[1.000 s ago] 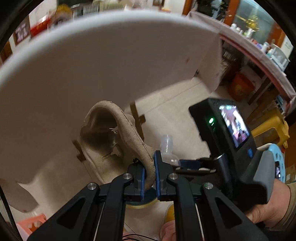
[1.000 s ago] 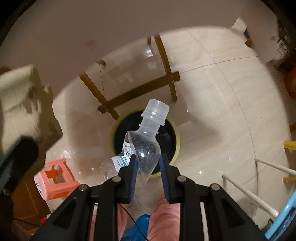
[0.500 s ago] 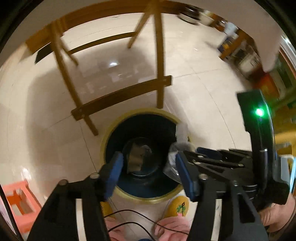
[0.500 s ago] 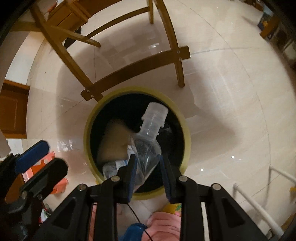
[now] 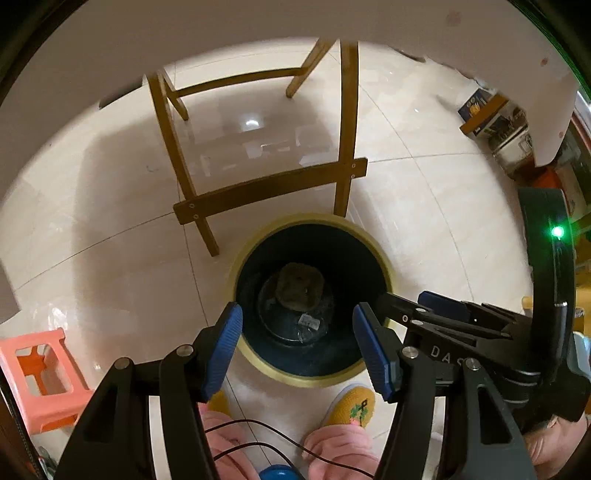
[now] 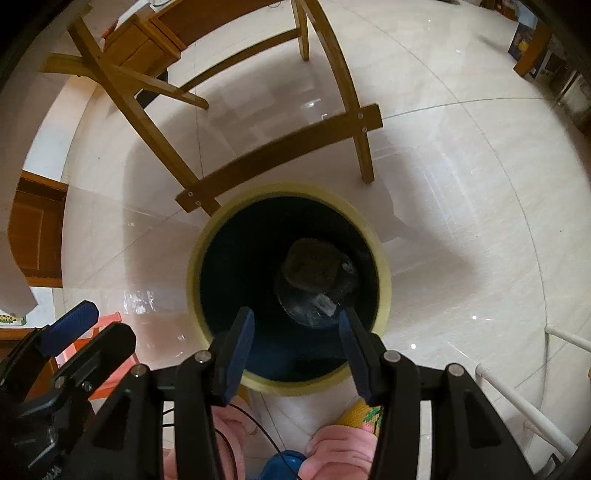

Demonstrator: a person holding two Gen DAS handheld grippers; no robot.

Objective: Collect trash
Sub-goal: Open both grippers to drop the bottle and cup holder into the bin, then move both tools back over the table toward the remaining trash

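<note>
A round trash bin (image 5: 384, 258) with a yellow rim and dark inside stands on the tiled floor below both grippers; it also shows in the right wrist view (image 6: 199, 243). At its bottom lie a brown cardboard piece (image 5: 299, 284) (image 6: 312, 266) and a clear plastic bottle (image 5: 308, 323) (image 6: 321, 304). My left gripper (image 5: 297, 321) is open and empty above the bin. My right gripper (image 6: 297, 325) is open and empty above the bin too, and shows at the right of the left wrist view (image 5: 443, 314).
A wooden chair frame (image 5: 269, 184) (image 6: 280, 151) stands just behind the bin. An orange plastic stool (image 5: 33, 373) is on the floor at the left. A white table edge (image 5: 258, 22) arcs overhead. The person's pink trousers and yellow slippers (image 5: 351, 402) are below the grippers.
The left gripper opened and dropped the cardboard into the bin. Then the right gripper opened and the bottle fell in as well. Both now hang empty over the bin.
</note>
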